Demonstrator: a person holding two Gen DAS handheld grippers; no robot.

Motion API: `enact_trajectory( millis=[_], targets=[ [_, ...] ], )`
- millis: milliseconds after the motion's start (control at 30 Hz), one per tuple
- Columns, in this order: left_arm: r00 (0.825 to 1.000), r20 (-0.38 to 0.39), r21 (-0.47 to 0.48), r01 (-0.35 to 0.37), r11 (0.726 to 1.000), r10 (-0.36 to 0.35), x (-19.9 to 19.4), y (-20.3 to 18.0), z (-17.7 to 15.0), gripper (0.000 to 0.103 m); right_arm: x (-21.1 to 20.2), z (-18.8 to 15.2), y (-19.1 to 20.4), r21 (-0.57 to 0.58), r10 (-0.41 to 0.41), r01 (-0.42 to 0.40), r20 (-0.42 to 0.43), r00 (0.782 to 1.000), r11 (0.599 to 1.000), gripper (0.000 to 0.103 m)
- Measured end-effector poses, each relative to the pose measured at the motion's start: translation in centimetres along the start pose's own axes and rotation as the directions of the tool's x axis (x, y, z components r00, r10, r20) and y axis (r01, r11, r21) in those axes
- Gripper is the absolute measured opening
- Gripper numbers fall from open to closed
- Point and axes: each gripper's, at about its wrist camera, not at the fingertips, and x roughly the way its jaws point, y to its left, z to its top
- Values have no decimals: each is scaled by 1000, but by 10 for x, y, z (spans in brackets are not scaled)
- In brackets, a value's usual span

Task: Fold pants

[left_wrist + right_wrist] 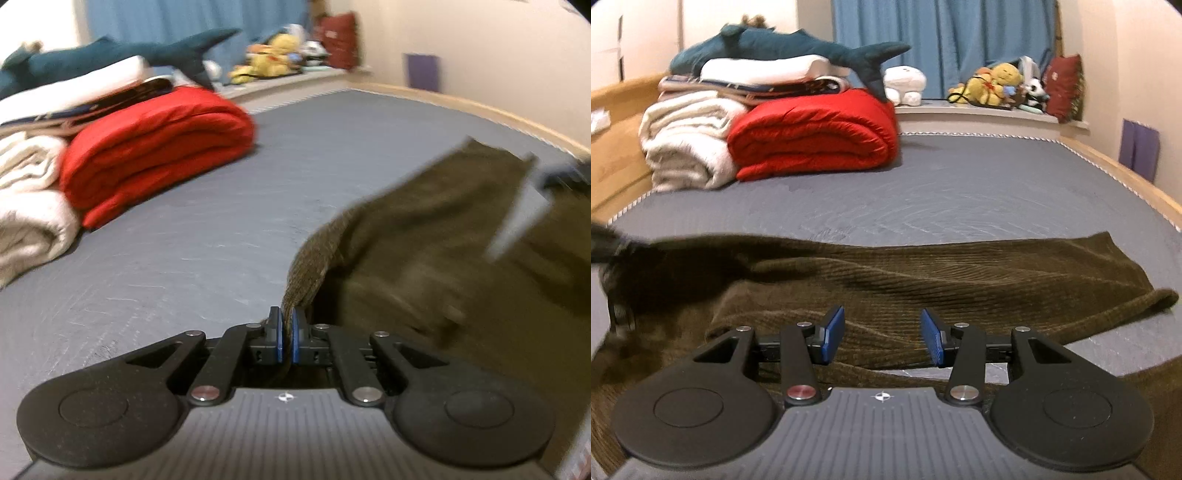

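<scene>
The pants point(923, 280) are dark olive-brown corduroy, spread across the near part of a grey mattress point(942, 192). In the left wrist view my left gripper point(287, 325) is shut on an edge of the pants point(424, 236), and the cloth rises from its blue pads and trails off to the right, blurred. In the right wrist view my right gripper point(882, 325) is open, its blue pads wide apart just above the pants, holding nothing. A dark blurred shape at the far left edge of the right wrist view looks like the other gripper.
At the back left of the mattress is a stack: a folded red quilt point(816, 136), cream blankets point(687, 144), white pillow and a blue plush shark point(783, 44). Stuffed toys point(997, 85) sit on the window ledge. A wooden bed frame point(1126, 173) runs along the right edge.
</scene>
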Motion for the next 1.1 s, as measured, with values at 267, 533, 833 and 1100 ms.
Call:
enact_trajectory(
  millis=[267,533,833,1100],
  targets=[
    [997,-75,37,29,999,-26,-94,-42,-68,4,-11,30,-46,81,-35,29,74,997,996,48],
    [975,-217,92,74,993,-52,-74,-78,-98,10,30,25,-143,400,-97,97,-21,995,911,51],
    [985,-137,65,111,992,-102,-49,-94,-70,33,67,-10,-243,672,-159,198,-119,980,714,51],
    [972,-141,184,212,960,-188,-10,-139,-71,45,92,-34,-277,796,-128,161,-106,986,583,50]
  ],
)
